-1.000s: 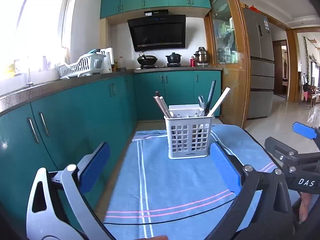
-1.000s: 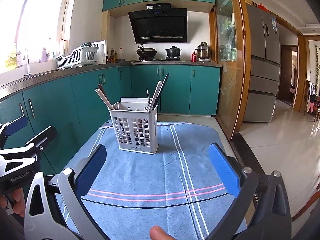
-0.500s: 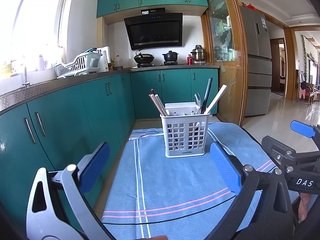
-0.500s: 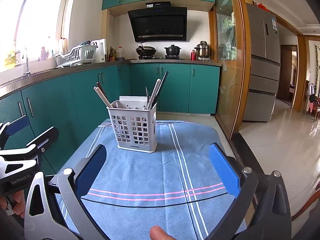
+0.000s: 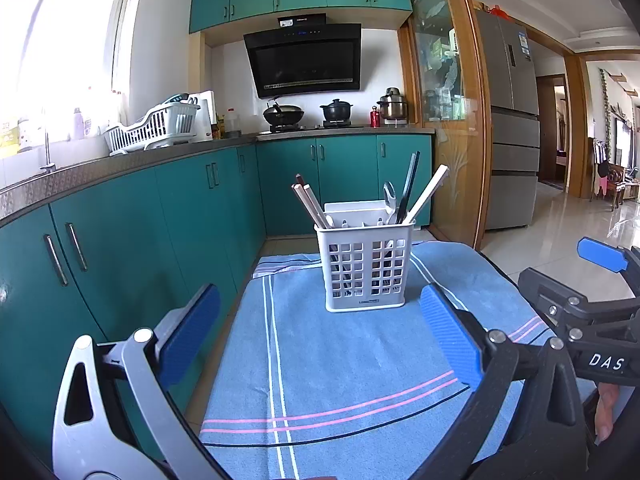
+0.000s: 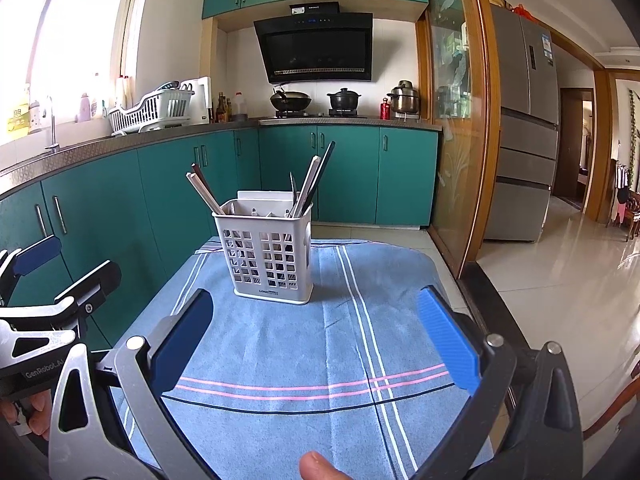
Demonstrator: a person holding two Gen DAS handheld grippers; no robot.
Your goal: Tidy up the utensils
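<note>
Through my left wrist view, my left gripper (image 5: 320, 336) has its blue-padded fingers (image 5: 192, 332) spread wide apart, holding nothing. Ahead of them, nearer my right finger than my left, stands the white plastic lattice utensil caddy (image 5: 366, 266), upright on the blue striped cloth (image 5: 340, 380). Pale wooden chopsticks (image 5: 310, 204) lean out of the caddy's left side; a black chopstick (image 5: 409, 186), a cream-coloured stick (image 5: 428, 192) and a metal utensil handle (image 5: 389, 196) lean out on its right. My right gripper (image 5: 592, 312) shows at the right edge, beside and apart from my left one. Teal cabinet doors (image 5: 120, 240) run along the left, past my left finger.

Through my right wrist view, my right gripper (image 6: 316, 328) also has its blue pads (image 6: 448, 340) far apart and grips nothing. The same caddy (image 6: 270, 256) sits ahead and closer to my left finger, well clear of both pads, on the cloth (image 6: 320, 360). The pale chopsticks (image 6: 204, 194) tilt leftward, the dark and cream sticks (image 6: 314, 180) tilt rightward. My left gripper (image 6: 48, 312) appears at the left edge, level with mine. A fingertip of my hand (image 6: 316, 466) peeks in at the bottom edge, below the cloth's pink stripes.
</note>
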